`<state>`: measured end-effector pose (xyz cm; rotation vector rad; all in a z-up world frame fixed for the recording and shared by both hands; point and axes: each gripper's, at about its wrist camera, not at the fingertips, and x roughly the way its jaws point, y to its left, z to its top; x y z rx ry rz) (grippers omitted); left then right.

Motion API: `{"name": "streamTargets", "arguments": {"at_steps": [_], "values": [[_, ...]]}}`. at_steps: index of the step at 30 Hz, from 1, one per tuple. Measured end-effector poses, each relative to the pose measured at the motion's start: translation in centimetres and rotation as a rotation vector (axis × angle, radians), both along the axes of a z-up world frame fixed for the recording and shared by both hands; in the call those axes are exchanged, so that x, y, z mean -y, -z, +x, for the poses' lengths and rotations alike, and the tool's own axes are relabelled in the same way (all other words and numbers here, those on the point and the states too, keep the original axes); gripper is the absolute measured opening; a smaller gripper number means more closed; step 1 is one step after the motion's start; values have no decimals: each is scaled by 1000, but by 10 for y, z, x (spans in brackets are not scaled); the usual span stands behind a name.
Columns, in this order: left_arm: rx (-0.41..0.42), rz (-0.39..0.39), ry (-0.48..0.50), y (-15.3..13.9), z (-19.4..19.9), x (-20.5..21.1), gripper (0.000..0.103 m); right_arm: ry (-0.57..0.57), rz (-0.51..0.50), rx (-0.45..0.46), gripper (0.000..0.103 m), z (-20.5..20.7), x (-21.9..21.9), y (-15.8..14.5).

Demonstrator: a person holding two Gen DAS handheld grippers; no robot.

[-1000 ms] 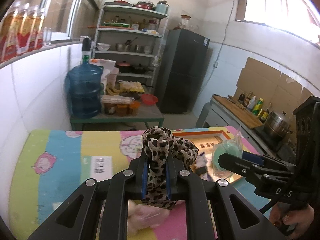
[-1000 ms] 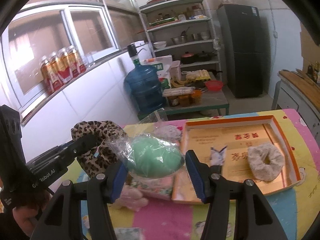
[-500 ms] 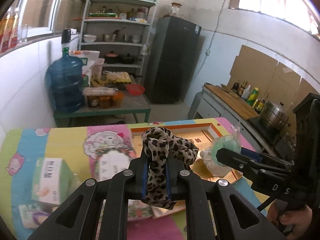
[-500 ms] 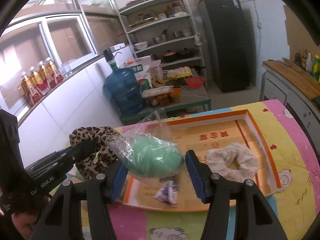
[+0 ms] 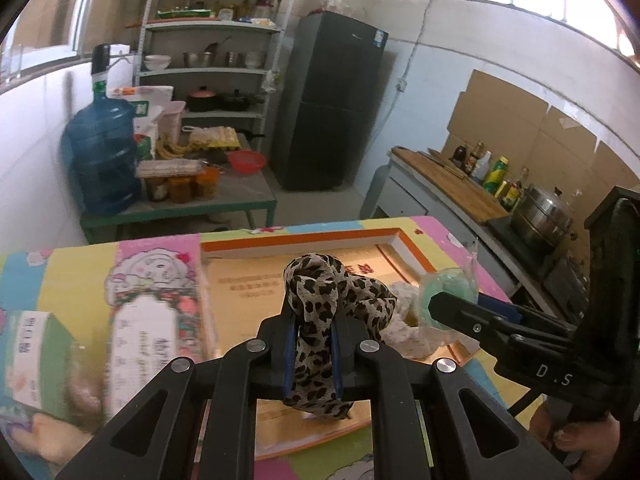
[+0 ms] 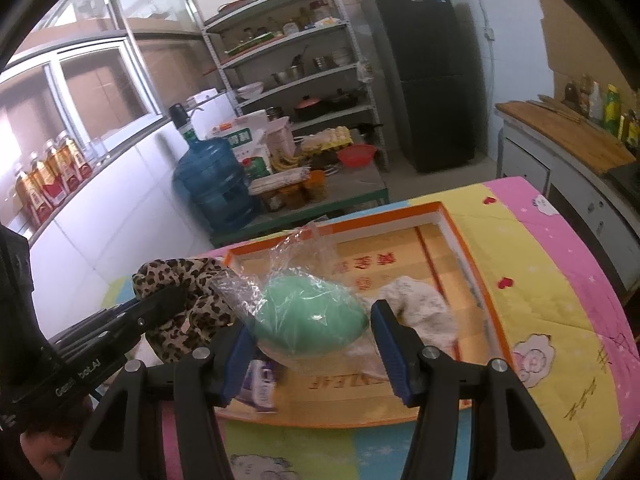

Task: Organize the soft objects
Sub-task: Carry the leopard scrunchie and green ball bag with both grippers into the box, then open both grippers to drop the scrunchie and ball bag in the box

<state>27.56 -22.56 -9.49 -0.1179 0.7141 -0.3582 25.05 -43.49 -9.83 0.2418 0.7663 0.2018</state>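
Two tongs, one leopard scrunchie (image 5: 320,300), one green sponge (image 6: 312,320)

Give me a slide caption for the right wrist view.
Right gripper carries a bagged green sponge over the orange tray.

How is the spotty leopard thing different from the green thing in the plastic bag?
The leopard scrunchie is brown-spotted, floppy cloth with no wrapper; the green sponge is plain, smooth, egg-shaped and wrapped in clear plastic. The scrunchie is pinched thin in the left gripper; the sponge fills the wider right gripper. Both are held above the orange-rimmed box.
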Motion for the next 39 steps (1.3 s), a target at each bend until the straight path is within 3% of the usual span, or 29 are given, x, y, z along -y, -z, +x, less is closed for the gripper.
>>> {"name": "streamTargets", "arguments": {"at_steps": [13,30,36,39], "values": [[-91,15,72,41,13,55,13,75,-53,-93,57,2,49,41],[-149,50,81,71,19,65,15,78,-59,-161,58,7,57,69],[-165,42,77,74,22,64,30,80,-57,-166,59,9,55,70],[-166,37,72,74,21,61,45,80,-61,-166,59,10,53,70]]}}
